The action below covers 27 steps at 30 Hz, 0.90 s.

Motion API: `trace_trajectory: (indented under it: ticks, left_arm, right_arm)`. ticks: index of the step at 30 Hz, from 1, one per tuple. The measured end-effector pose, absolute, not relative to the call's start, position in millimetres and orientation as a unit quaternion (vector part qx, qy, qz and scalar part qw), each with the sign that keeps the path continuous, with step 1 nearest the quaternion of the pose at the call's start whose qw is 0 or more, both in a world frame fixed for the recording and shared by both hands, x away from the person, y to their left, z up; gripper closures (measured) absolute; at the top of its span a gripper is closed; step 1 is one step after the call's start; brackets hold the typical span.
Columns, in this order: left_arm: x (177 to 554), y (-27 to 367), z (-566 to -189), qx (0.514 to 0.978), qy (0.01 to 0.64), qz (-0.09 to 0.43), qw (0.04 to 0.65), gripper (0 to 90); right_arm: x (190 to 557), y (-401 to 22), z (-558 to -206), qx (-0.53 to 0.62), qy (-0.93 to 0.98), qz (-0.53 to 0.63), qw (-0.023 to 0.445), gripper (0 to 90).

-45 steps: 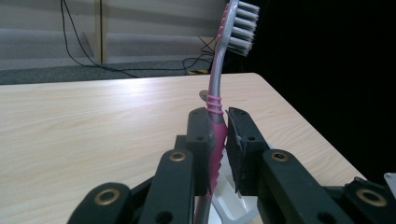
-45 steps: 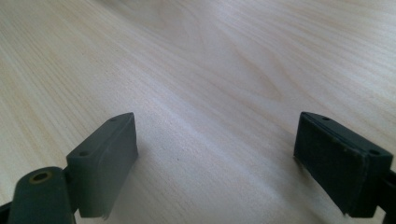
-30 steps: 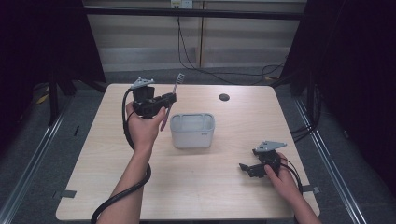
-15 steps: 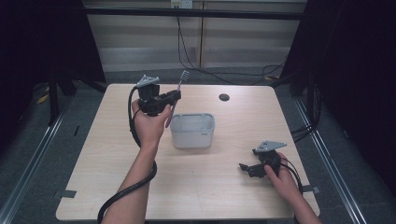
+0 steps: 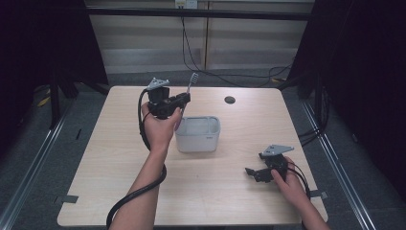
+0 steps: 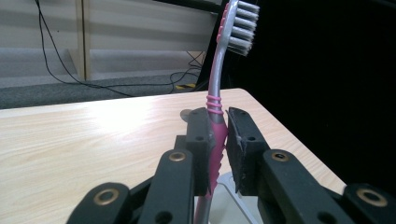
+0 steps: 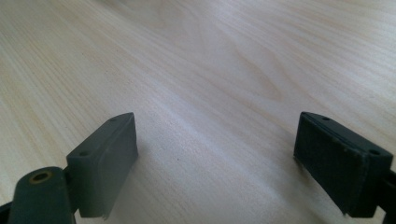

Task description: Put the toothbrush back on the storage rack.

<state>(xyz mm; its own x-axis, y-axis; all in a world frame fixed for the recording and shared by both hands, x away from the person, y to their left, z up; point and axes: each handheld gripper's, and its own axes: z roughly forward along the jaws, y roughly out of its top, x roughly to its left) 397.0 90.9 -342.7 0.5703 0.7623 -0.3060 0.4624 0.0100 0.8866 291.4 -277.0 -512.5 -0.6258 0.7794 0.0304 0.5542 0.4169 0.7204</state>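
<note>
My left gripper [image 5: 181, 99] is shut on a pink and grey toothbrush [image 5: 190, 85], held upright with its bristles at the top, just above the left rim of a white rectangular holder [image 5: 197, 134]. In the left gripper view the toothbrush [image 6: 215, 112] stands clamped by its pink handle in the left gripper [image 6: 218, 149], with the holder's rim [image 6: 226, 184] showing below. My right gripper [image 5: 252, 173] rests low over the table's near right part, and in the right gripper view it [image 7: 217, 158] stands wide open over bare wood with nothing between its jaws.
A small dark round spot [image 5: 230, 99] lies on the wooden table [image 5: 119, 143] at the back, right of centre. Cables hang against the far wall behind the table. Dark curtains flank both sides.
My left hand has carried the toothbrush a little to the right, closer over the holder's left edge. The right gripper has stayed where it was.
</note>
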Motion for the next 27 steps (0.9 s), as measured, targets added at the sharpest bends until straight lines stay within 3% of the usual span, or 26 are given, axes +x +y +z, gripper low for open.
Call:
trace_trajectory:
  ticks: [27]
  left_arm:
    - [406,88,-372,0.691,0.454,0.132,0.547,79.1]
  right_arm:
    - [292,-277,-513,0.402,0.827,0.361,0.156,13.1]
